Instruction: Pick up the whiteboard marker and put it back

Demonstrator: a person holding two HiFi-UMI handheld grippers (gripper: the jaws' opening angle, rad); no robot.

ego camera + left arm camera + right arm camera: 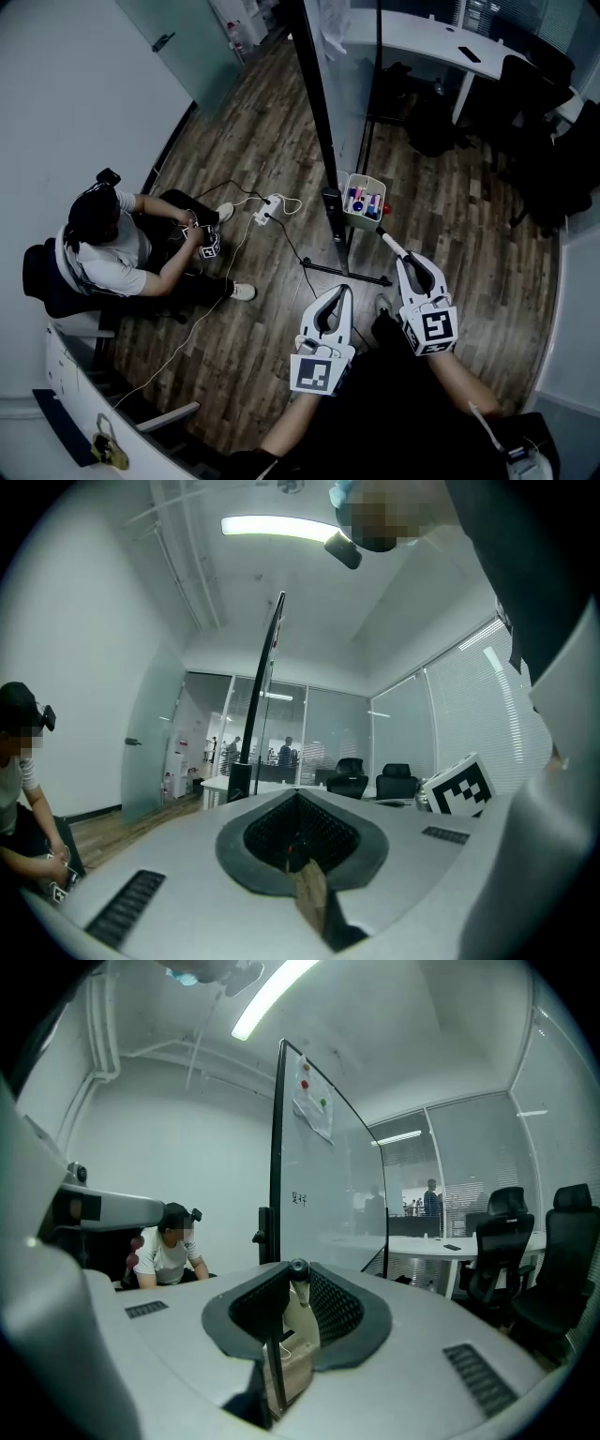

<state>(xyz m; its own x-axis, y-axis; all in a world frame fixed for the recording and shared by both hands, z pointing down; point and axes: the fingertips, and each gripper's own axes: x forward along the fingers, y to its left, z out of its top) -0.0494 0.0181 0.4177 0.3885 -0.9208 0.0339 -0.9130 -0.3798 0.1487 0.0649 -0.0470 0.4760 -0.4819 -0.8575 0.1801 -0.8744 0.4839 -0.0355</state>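
Observation:
The whiteboard marker point(391, 243) is white with a dark cap. It sticks out from the tips of my right gripper point(405, 260), which is shut on it. The marker points toward the small holder box point(352, 182) on the whiteboard stand, where several coloured markers stand. In the right gripper view the marker point(298, 1271) is seen end-on, clamped between the ribbed pads point(330, 1305). My left gripper point(346, 290) is just left of the right one, shut with nothing in it. In the left gripper view its tips point(298, 795) meet.
The glass whiteboard point(323, 1185) stands on a black frame point(315, 103) with a floor bar point(345, 272). A person point(111, 242) sits on a chair at the left. A power strip point(267, 208) and cables lie on the wood floor. A desk point(422, 39) and office chairs point(527, 80) stand behind the board.

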